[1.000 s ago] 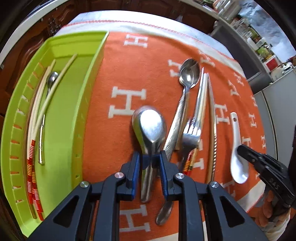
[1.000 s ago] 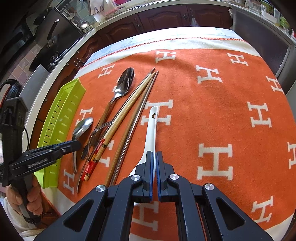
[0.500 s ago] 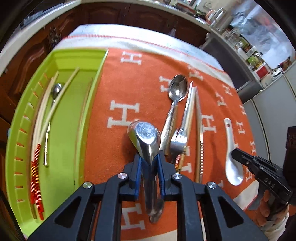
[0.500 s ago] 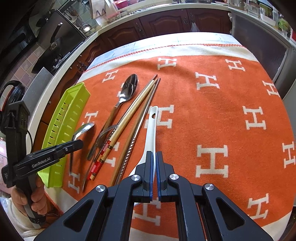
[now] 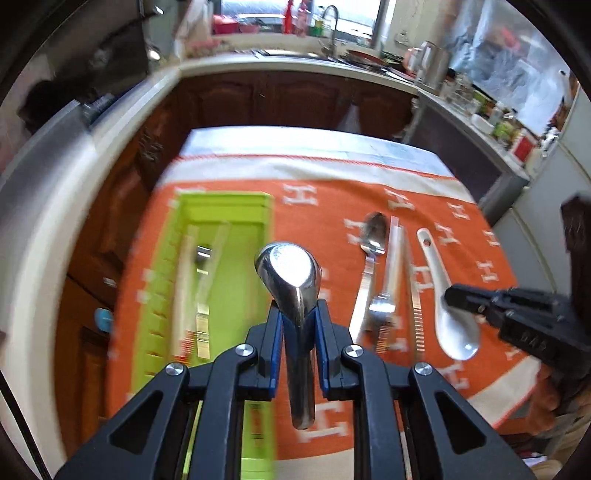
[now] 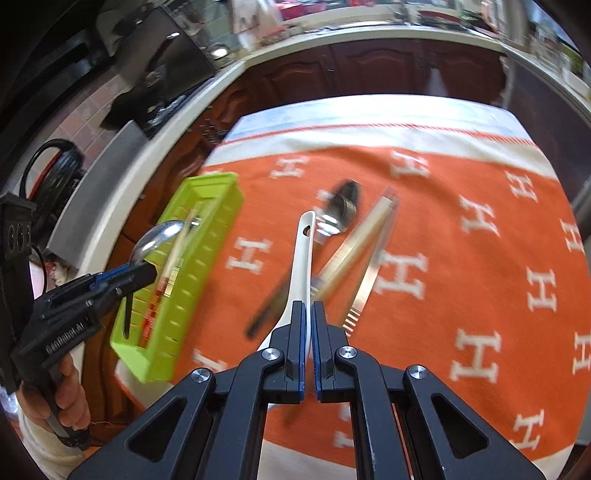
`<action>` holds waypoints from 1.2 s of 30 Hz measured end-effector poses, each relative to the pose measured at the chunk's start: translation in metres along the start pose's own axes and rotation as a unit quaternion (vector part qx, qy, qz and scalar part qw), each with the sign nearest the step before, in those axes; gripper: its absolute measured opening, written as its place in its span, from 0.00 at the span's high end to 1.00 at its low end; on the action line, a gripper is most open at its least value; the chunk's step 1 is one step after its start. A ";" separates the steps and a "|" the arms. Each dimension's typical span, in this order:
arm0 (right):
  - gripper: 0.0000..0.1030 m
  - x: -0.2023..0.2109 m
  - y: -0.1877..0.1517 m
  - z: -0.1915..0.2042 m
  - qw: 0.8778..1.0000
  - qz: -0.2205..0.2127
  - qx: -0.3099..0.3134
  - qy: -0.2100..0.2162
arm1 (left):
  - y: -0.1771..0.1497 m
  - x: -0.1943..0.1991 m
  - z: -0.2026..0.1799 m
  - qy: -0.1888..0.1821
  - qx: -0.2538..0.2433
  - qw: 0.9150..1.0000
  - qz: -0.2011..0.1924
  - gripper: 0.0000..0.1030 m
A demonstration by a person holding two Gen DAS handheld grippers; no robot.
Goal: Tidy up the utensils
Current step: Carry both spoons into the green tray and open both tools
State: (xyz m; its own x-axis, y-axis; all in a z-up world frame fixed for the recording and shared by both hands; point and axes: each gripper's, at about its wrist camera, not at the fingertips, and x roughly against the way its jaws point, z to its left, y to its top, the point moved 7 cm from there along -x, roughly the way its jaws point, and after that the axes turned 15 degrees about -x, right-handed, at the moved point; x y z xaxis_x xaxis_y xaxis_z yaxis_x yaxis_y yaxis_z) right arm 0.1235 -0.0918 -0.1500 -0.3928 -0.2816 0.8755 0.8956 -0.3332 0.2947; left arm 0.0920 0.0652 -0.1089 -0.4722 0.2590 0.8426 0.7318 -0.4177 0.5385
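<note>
while blurred: spoon (image 5: 290, 280) (seemingly clamped)

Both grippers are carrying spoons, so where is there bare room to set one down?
Free: the green tray's right half beside its chopsticks, and the orange cloth right of the loose chopsticks. Crowded: the cluster around the metal spoon and fork.

Orange blanket (image 5: 332, 206), white H pattern; lime-green tray (image 5: 225, 206); white spoon (image 5: 448, 325).

A home kitchen: dark wood cabinets (image 5: 295, 99), a sink faucet (image 5: 332, 22) and cluttered counters (image 5: 480, 107) beyond the tool
</note>
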 end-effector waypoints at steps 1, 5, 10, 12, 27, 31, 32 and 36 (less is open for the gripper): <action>0.97 -0.002 0.005 0.013 1.000 0.002 0.006 0.006 | -0.002 0.004 0.007 0.011 -0.003 1.000 0.002 0.87; 0.97 -0.018 0.020 0.061 0.999 0.011 0.022 0.025 | -0.010 0.006 0.032 0.037 -0.005 0.999 0.017 0.87; 0.97 -0.054 0.027 0.108 0.998 0.049 0.027 0.033 | -0.028 -0.012 0.055 0.045 -0.001 0.998 0.048 0.87; 0.97 -0.070 0.026 0.124 0.997 0.062 0.031 0.032 | -0.036 -0.023 0.064 0.042 0.005 0.997 0.064 0.87; 0.93 -0.134 0.009 0.150 0.991 0.125 0.044 0.012 | -0.051 -0.037 0.082 0.036 0.022 0.995 0.087 0.78; 0.93 -0.132 0.009 0.147 0.991 0.128 0.037 0.015 | -0.047 -0.032 0.085 0.038 0.026 0.996 0.080 0.77; 0.93 -0.130 0.009 0.146 0.991 0.126 0.036 0.016 | -0.046 -0.031 0.085 0.038 0.026 0.996 0.080 0.77; 0.93 -0.117 0.006 0.140 0.992 0.119 0.040 0.019 | -0.042 -0.027 0.081 0.041 0.024 0.996 0.079 0.77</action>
State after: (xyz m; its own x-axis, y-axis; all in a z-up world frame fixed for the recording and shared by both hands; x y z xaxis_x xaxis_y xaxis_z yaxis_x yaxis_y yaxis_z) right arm 0.2043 0.0652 -0.1969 -0.1736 -0.3782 0.9093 0.9773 -0.1800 0.1117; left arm 0.1143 0.1464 -0.1535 -0.3869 0.1202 0.9143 0.8214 -0.4057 0.4009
